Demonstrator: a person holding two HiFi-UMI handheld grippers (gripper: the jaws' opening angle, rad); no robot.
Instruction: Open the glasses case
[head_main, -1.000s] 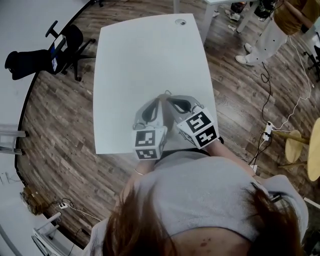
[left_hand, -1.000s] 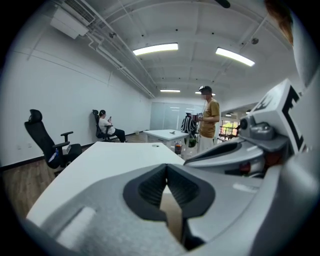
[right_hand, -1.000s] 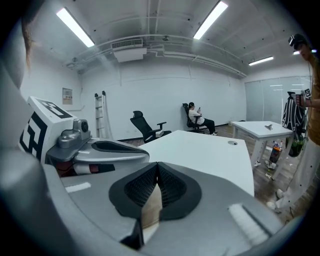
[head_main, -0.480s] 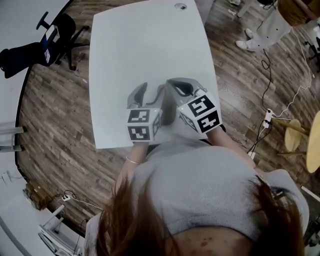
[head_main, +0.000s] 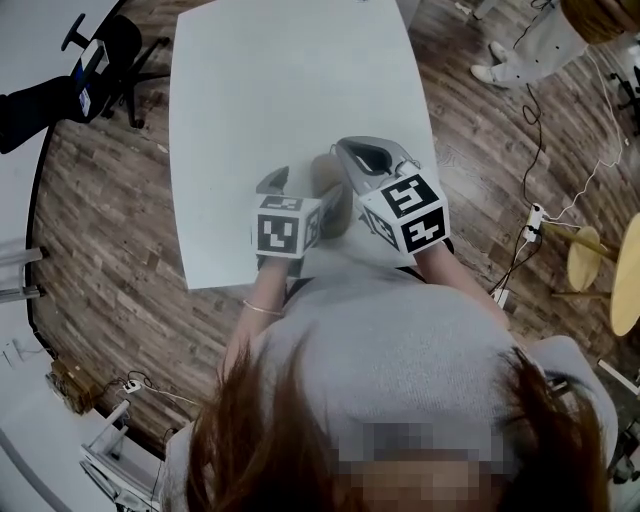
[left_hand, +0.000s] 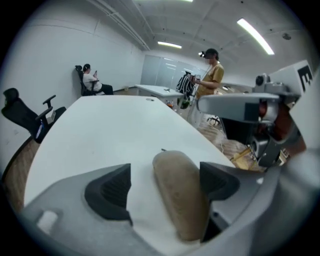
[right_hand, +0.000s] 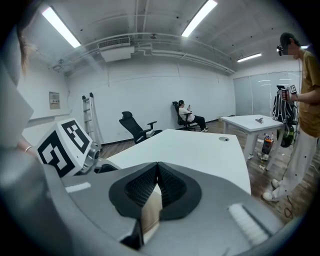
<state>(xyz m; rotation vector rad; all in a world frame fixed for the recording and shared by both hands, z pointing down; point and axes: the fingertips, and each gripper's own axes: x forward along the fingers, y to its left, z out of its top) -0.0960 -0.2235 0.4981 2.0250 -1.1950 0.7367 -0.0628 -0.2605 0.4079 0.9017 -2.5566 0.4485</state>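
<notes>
- Left tongs (left_hand: 165, 182) spread wide and tipped down toward the white counter (head_main: 290, 90), the jaws having just been opening.
- Glasses case (left_hand: 181, 200), tan and rounded, lying lengthwise on the counter between those jaws, nearer the right-hand pad. Neither pad pressing on it, and the shell closed as far as visible.
- Right tongs (right_hand: 157, 187) closed, ribbed pads meeting at the tips. A tan strip of the case just beneath them, but no telling whether pinched or only close behind.
- From the head view, both tongs side by side over the counter's near edge, close in front of the person's body, with the right tongs just beside the left.
- Black office chair (head_main: 95, 70) on the wooden floor (head_main: 110, 230), off the counter's far left corner.
</notes>
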